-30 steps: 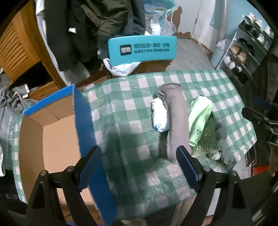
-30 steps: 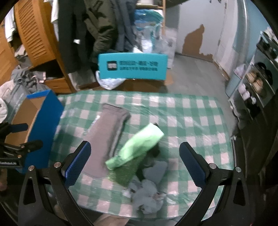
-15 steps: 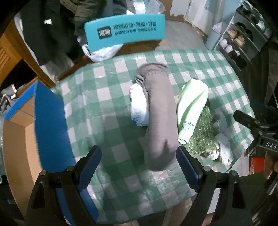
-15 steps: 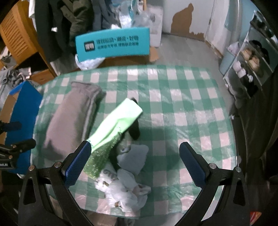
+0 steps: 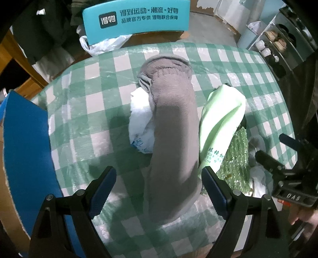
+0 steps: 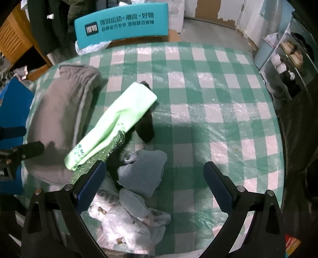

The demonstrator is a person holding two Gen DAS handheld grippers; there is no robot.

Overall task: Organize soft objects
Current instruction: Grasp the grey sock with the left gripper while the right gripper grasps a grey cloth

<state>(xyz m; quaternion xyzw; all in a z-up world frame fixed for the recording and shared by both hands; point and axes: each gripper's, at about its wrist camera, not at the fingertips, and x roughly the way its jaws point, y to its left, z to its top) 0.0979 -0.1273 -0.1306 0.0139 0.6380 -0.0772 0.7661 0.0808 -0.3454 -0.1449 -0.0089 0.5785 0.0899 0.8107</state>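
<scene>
A long grey folded cloth [image 5: 173, 127] [image 6: 59, 119] lies on the green checked table [image 5: 95, 119]. My left gripper [image 5: 159, 190] is open, its jaws straddling the cloth's near end from above. A white plastic bag [image 5: 140, 123] lies against the cloth's left side. To its right lie a light green cloth [image 5: 220, 127] [image 6: 117, 121] and a green sparkly piece [image 5: 236, 158]. My right gripper [image 6: 153, 184] hangs open over a blue-grey cloth [image 6: 145, 170], crumpled white plastic [image 6: 129, 216] and a black item [image 6: 146, 127].
An open cardboard box with a blue flap [image 5: 25, 150] stands at the table's left edge. A teal chair back [image 5: 137, 17] [image 6: 121, 23] is behind the table. Shelves with shoes [image 6: 288, 57] stand at right; dark clothes hang at back left.
Both grippers have dropped closer to the table. The left one shifted right, from the box edge to the grey cloth. The right one moved over the blue-grey cloth and white plastic.
</scene>
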